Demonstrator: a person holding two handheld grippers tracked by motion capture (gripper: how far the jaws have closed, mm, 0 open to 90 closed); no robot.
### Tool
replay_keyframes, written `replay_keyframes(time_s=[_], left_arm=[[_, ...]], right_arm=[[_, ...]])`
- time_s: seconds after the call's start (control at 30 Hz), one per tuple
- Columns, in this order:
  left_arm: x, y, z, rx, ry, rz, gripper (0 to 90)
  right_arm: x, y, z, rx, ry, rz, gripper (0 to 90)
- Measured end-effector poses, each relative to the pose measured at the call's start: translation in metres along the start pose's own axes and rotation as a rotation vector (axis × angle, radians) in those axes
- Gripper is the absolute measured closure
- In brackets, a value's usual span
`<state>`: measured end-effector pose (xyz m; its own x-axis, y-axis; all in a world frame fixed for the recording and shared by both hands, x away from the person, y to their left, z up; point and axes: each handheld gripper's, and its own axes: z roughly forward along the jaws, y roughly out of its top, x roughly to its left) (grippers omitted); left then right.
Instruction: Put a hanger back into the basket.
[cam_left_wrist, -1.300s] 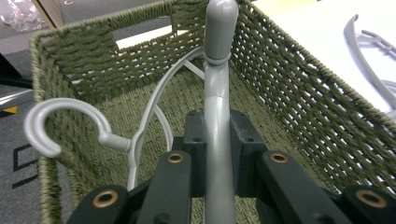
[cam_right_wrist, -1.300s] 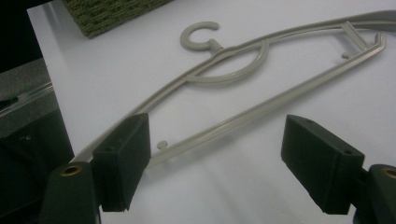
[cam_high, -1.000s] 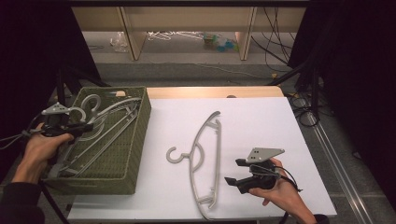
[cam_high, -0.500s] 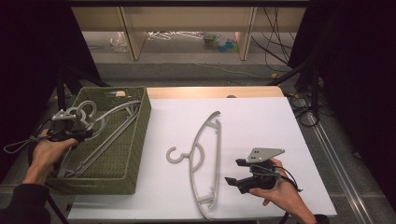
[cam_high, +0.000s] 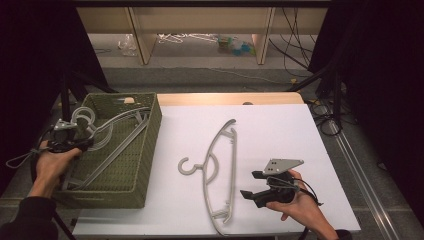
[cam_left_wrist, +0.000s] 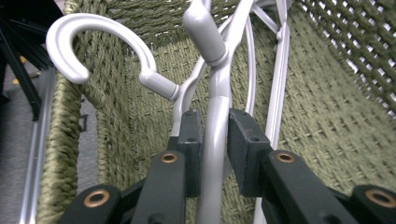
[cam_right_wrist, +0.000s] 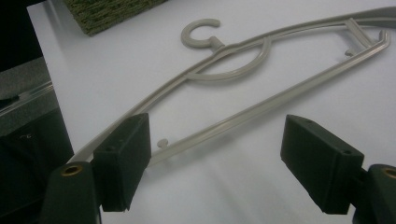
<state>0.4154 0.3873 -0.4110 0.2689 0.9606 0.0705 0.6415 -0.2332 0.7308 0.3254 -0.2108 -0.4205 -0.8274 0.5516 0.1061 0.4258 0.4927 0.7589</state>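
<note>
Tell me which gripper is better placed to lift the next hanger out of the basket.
Left, most likely. The left gripper is already shut on a hanger in the basket at the green woven basket. The right gripper is open beside the hanger on the table.

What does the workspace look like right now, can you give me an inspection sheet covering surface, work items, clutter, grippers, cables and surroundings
Surface: white table top, with a bare wooden strip along its far edge.
Work items: one grey hanger lies flat on the white top; a green woven basket at the table's left holds more hangers.
Clutter: nothing seen on the table.
Grippers: left gripper is in the basket, shut on a hanger's arm; right gripper is open, low over the flat hanger's near end.
Cables: one trails from each gripper; more cables hang off the table's right.
Surroundings: dark curtains on both sides; hangers and small items on the floor beyond.
</note>
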Motion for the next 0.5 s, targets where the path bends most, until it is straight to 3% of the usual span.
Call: replay_keyframes(time_s=[0.03, 0.07, 0.13, 0.2, 0.27, 0.4, 0.5], left_arm=[[0.001, 0.0, 0.0, -0.001, -0.001, 0.009, 74.9], [0.001, -0.001, 0.0, -0.003, 0.008, -0.016, 74.4], [0.002, -0.001, 0.0, -0.006, 0.02, -0.013, 72.1], [-0.001, 0.0, -0.002, -0.027, 0.036, -0.043, 69.5], [-0.004, 0.001, -0.008, -0.044, 0.056, -0.048, 66.1], [-0.015, 0.006, -0.023, -0.12, 0.019, -0.08, 58.3], [-0.03, 0.011, -0.035, -0.176, -0.023, -0.071, 50.5]], right_arm=[[-0.001, 0.0, 0.001, 0.0, -0.002, -0.004, 25.2], [-0.001, 0.0, 0.001, -0.004, -0.006, -0.003, 25.2], [0.0, 0.0, 0.001, 0.003, 0.001, 0.003, 25.2], [0.0, 0.0, 0.001, -0.001, 0.0, -0.002, 25.2], [-0.001, 0.0, 0.0, -0.003, -0.002, 0.0, 25.1], [-0.001, 0.0, 0.0, -0.008, -0.006, 0.005, 25.0], [0.0, 0.0, 0.001, -0.006, -0.002, 0.003, 24.9]])
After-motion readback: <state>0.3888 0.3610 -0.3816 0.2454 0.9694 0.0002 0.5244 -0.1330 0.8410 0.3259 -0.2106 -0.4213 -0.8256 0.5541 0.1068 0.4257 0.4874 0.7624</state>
